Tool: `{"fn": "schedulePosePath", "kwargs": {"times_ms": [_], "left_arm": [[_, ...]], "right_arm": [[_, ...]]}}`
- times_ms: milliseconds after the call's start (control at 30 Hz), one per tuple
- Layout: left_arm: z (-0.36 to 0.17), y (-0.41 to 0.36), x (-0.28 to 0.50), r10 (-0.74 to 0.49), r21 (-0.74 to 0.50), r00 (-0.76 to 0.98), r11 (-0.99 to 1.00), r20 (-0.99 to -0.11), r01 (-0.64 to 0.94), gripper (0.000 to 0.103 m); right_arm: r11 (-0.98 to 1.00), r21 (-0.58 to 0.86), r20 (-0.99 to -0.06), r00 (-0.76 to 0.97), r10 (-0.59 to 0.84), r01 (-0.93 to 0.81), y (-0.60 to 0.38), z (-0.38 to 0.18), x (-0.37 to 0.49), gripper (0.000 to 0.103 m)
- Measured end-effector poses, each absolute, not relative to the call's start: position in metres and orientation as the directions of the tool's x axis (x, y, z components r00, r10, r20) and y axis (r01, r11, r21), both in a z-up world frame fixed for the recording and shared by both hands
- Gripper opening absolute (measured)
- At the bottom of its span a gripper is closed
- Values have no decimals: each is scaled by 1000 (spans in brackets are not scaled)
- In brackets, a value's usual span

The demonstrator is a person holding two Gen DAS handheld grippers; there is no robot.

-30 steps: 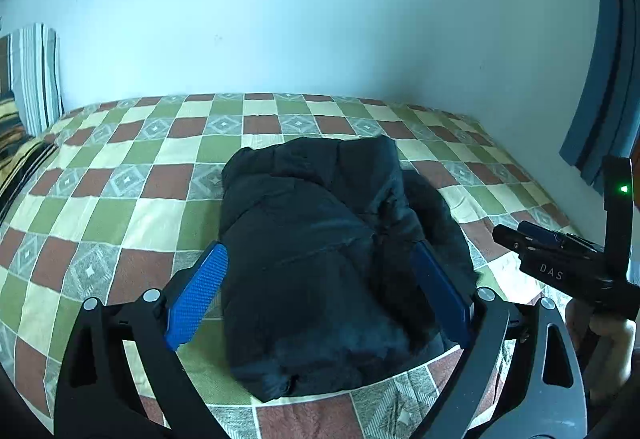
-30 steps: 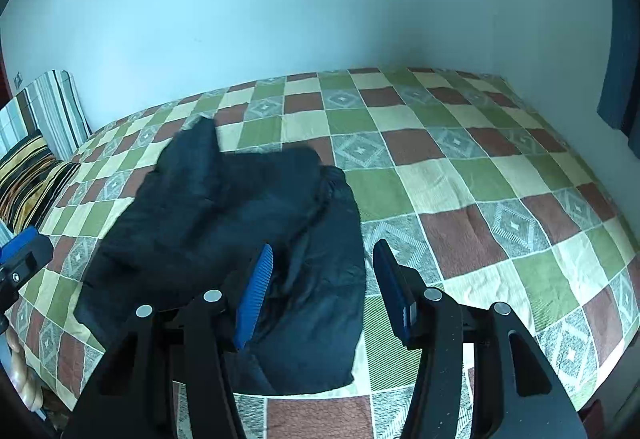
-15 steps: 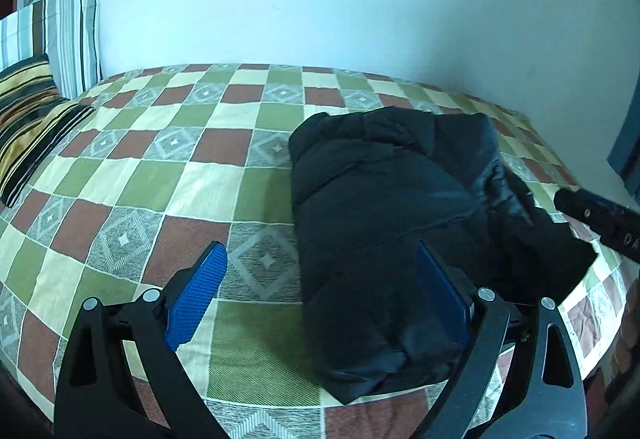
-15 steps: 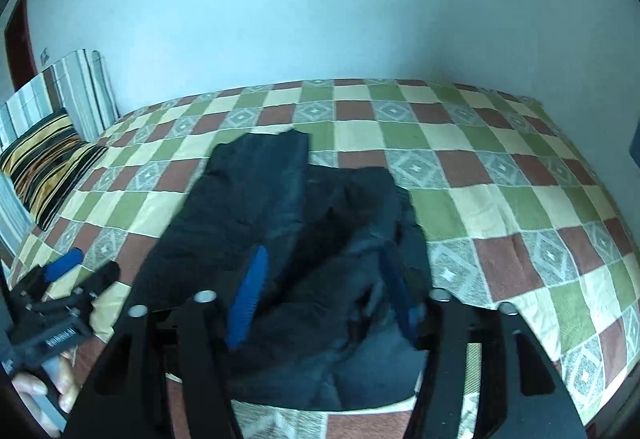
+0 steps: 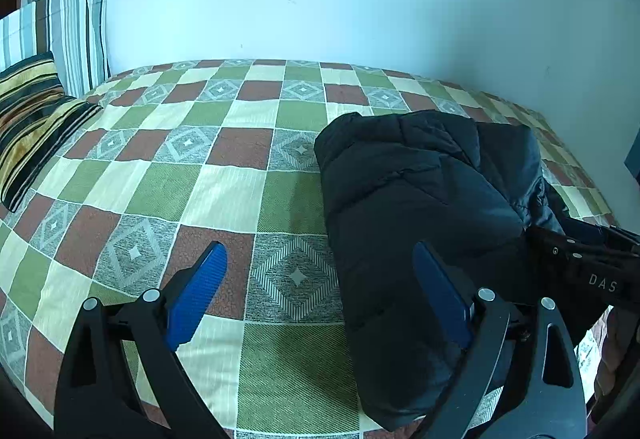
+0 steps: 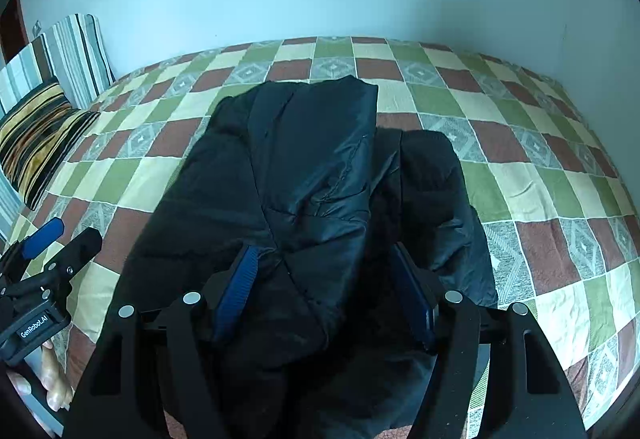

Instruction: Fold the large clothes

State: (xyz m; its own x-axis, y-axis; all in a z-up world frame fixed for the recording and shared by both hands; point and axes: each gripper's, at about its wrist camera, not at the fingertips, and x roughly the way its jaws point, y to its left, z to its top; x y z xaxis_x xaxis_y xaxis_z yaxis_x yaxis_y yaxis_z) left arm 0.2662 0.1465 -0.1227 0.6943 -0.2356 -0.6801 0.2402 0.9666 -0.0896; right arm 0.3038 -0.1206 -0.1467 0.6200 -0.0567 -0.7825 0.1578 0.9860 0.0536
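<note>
**Black padded jacket, part folded, near edge of the bed**

Black and puffy, the jacket (image 6: 304, 207) lies bundled on the checked bedspread (image 5: 224, 191), close to the bed's near edge. One panel is already laid over the body, so its upper layer shows a long diagonal fold in the right wrist view, while a looser flap spills off the jacket's right side onto the bedspread. By this look the fold is midway: the bulk is gathered, but the bundle is uneven and not yet squared.

The right gripper (image 6: 324, 295) hangs low over the jacket's near end with its jaws spread and cloth lying between them; whether the pads touch the cloth I cannot tell. The left gripper (image 5: 320, 295) is wide apart and holds nothing, one blue pad over bare bedspread just left of the jacket, the other over its left edge.

The next move probably calls for closing on the loose flap or near hem and carrying it across the jacket. Striped pillows (image 5: 36, 119) sit well to the jacket's left, against the wall.
</note>
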Motion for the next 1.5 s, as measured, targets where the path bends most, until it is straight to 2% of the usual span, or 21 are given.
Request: {"fn": "schedulePosePath", "kwargs": {"times_ms": [267,500,600,767,867,1133,1233,1500], "left_arm": [[-134,142,270,-247,-95,675,962,-695,254,93],[-138,138,272,-233,-81,670,965,-705,250,93],[-138,137,272,-228,-76,669,965,-708,249,93],[-128,128,268,-254,-77,682,957,-686,280,93],[-127,114,266,-300,-96,669,941,-680,325,93],[-158,57,266,-373,-113,558,888,-741,445,93],[-178,50,275,-404,-177,497,880,-768,442,94],[-207,22,281,-313,-63,524,896,-792,439,94]], "right_arm": [[985,57,-798,600,-55,165,-120,-157,308,66],[989,88,-807,590,2,117,-114,-161,310,18],[992,77,-782,623,-2,100,-113,-152,305,10],[986,82,-745,667,-34,142,-143,-132,291,7],[977,96,-757,651,-53,190,-171,-136,284,7],[954,136,-830,557,-37,266,-220,-198,278,9],[952,144,-844,536,-24,269,-231,-221,283,12],[937,224,-843,535,48,268,-251,-251,290,12]]}}
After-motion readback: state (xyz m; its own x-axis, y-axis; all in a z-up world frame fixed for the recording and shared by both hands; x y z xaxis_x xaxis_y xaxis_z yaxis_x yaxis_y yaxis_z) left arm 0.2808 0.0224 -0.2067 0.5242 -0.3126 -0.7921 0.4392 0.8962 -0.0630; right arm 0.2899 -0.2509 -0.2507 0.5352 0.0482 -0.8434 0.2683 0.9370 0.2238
